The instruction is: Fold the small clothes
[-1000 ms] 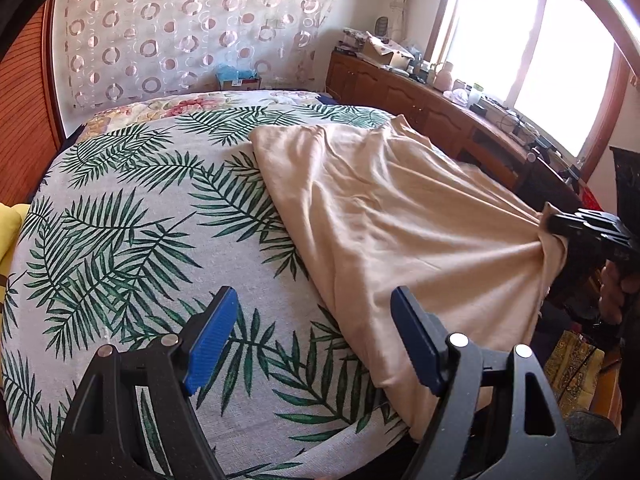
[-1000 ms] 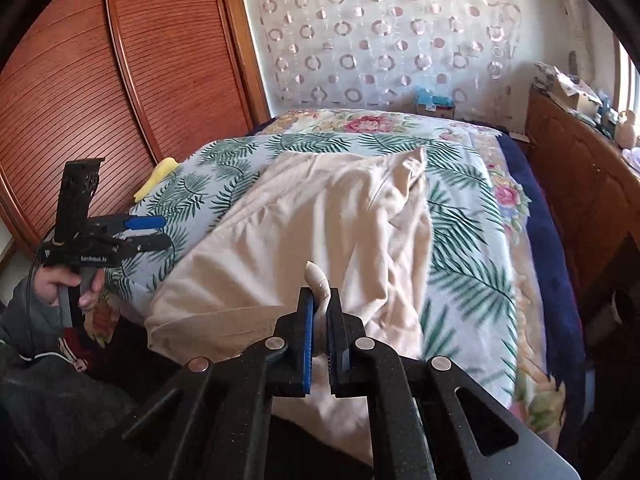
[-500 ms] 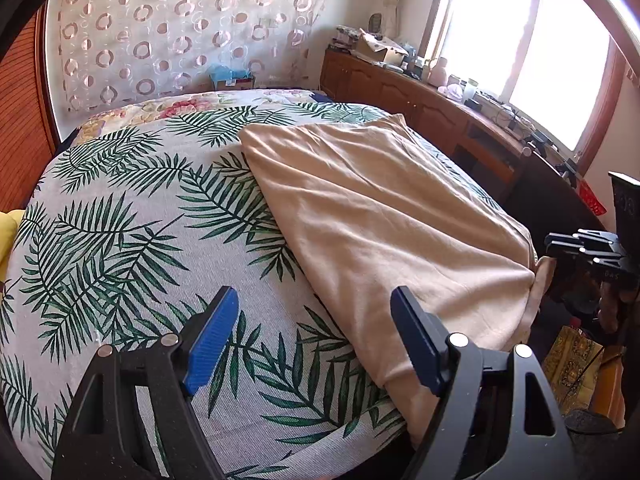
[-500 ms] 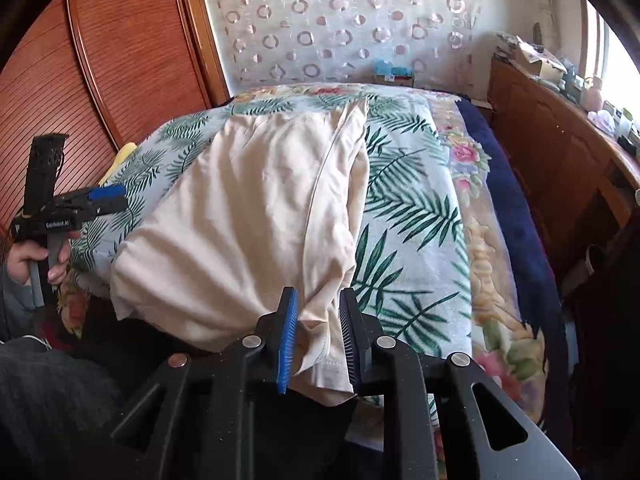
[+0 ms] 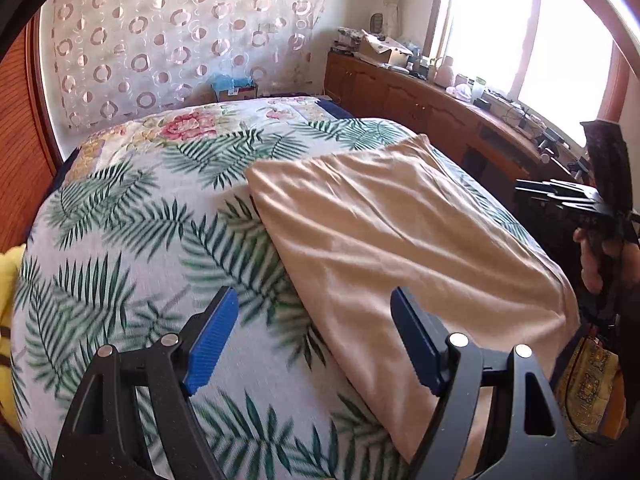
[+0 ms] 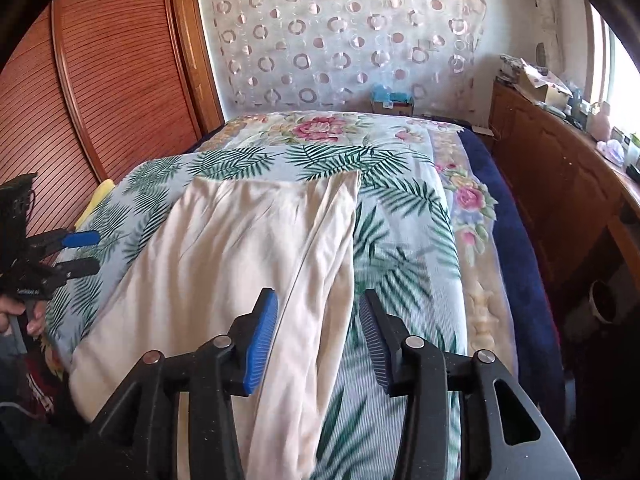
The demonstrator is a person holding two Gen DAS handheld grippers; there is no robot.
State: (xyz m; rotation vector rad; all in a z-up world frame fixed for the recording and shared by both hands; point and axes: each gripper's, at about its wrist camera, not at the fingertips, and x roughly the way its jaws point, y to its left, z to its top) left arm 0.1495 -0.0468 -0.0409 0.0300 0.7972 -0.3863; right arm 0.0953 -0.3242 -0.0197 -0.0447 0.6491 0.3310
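Observation:
A beige garment [image 5: 384,240] lies spread on the palm-leaf bedspread [image 5: 132,240], its near end hanging over the bed's front edge. It also shows in the right wrist view [image 6: 240,248]. My left gripper [image 5: 312,336] is open and empty, above the garment's left edge. My right gripper [image 6: 316,332] is open and empty, over the garment's right folded edge. Each gripper shows in the other's view: the right one [image 5: 560,196] at the far right, the left one [image 6: 80,252] at the far left.
A wooden wardrobe [image 6: 100,80] stands left of the bed. A wooden sideboard [image 5: 440,104] with clutter runs under the window on the right. A yellow cloth [image 5: 8,280] lies at the bed's left edge. A small box [image 6: 392,102] sits at the bed's head.
My right gripper was shut on the garment's corner and held it up; it has opened and let go, and the garment now lies flat. The left gripper stayed open.

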